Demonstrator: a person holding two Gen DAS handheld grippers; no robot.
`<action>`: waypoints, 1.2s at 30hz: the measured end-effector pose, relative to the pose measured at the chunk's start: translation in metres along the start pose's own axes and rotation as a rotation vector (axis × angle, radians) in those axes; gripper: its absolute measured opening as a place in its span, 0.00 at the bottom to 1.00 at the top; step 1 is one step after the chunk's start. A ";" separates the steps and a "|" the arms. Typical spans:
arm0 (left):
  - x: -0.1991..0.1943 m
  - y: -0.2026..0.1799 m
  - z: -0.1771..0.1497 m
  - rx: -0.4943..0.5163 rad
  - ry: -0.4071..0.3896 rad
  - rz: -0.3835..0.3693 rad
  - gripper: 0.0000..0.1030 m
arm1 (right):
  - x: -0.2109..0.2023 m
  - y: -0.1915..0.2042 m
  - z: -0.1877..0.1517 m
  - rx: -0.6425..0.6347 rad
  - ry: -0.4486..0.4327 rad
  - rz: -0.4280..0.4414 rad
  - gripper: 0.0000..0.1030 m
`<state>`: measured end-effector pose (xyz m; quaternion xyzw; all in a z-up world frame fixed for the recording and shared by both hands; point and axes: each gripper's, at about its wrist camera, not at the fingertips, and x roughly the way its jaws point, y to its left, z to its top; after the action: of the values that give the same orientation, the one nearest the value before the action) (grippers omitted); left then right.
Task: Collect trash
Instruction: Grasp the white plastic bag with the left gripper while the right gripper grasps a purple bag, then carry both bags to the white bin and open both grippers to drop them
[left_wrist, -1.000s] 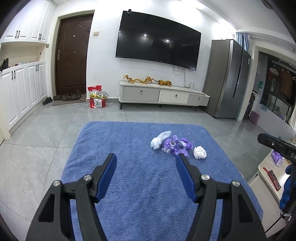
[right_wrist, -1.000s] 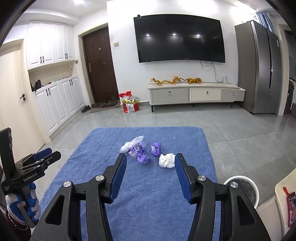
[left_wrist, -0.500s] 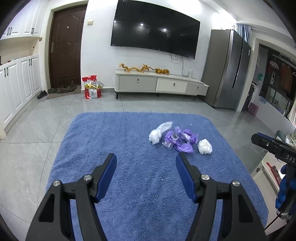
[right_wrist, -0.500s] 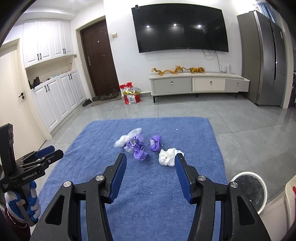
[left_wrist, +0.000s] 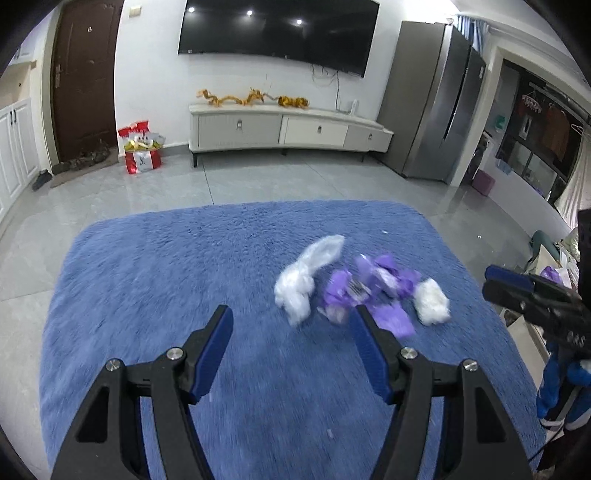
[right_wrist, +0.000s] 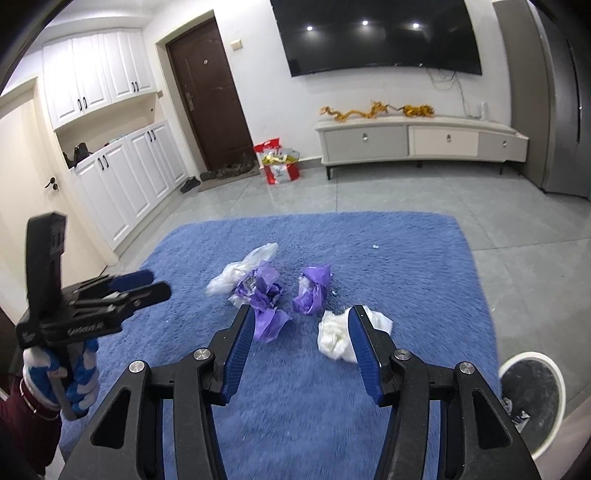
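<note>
White bin (right_wrist: 532, 391) only in right view; both tongs (left_wrist: 291, 325) (right_wrist: 301, 323) apart above rug litter (right_wrist: 266, 295).

White wall (right_wrist: 258, 55), grey tiled floor (right_wrist: 406, 192), blue rug (right_wrist: 406, 258).

Left claw (left_wrist: 290, 323) spread wide, empty; right claw (right_wrist: 300, 321) likewise.

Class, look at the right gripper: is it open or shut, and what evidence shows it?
Open. The right gripper has its blue pads wide apart, gripping nothing; the white crumpled tissue lies on the blue rug between them.
</note>
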<state>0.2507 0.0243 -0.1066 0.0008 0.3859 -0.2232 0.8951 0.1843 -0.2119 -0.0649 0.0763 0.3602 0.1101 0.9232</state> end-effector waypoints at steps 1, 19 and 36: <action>0.013 0.003 0.006 -0.005 0.017 -0.006 0.61 | 0.009 -0.002 0.003 0.003 0.009 0.010 0.51; 0.105 0.016 0.020 0.012 0.141 -0.061 0.30 | 0.125 -0.016 0.023 0.041 0.196 0.054 0.46; 0.027 0.034 -0.008 -0.075 0.027 -0.024 0.28 | 0.059 -0.001 0.036 0.026 0.038 0.052 0.30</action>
<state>0.2752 0.0450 -0.1364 -0.0345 0.4059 -0.2195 0.8865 0.2514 -0.1999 -0.0772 0.0953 0.3770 0.1309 0.9119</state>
